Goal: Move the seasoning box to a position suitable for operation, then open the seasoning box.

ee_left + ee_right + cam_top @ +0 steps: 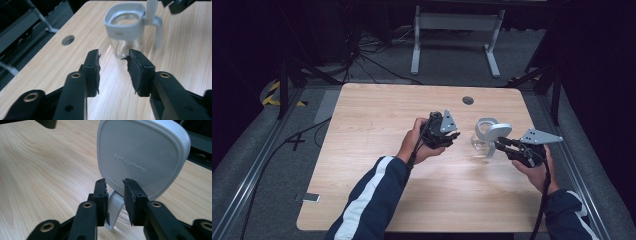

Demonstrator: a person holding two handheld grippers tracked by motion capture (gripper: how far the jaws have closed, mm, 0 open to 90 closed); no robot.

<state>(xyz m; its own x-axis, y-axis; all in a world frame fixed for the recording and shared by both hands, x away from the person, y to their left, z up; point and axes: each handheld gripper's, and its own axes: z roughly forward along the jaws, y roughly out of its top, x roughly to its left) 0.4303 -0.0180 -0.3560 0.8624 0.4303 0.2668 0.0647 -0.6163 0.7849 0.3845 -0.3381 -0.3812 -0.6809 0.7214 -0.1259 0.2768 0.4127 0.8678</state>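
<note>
a glass jug (pixel 126 32) with a grey rim is standing near the table's (pixel 377 125) right edge, its lid (pixel 140 155) standing open. the right gripper (pixel 115 186) is pinching the jug's handle. the left gripper (pixel 113 62) is hanging empty beside it, its 2 jaws apart.

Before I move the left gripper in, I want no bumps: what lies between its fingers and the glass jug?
Only bare wooden table, seen in the left gripper view, between the left gripper and the grey-rimmed clear glass jug.

A light wooden surface (pixel 377 120) (one round cable hole (pixel 468 100)) stands on grey carpet (pixel 447 62) in a dark room; a white metal frame (pixel 456 30) stands beyond.
</note>
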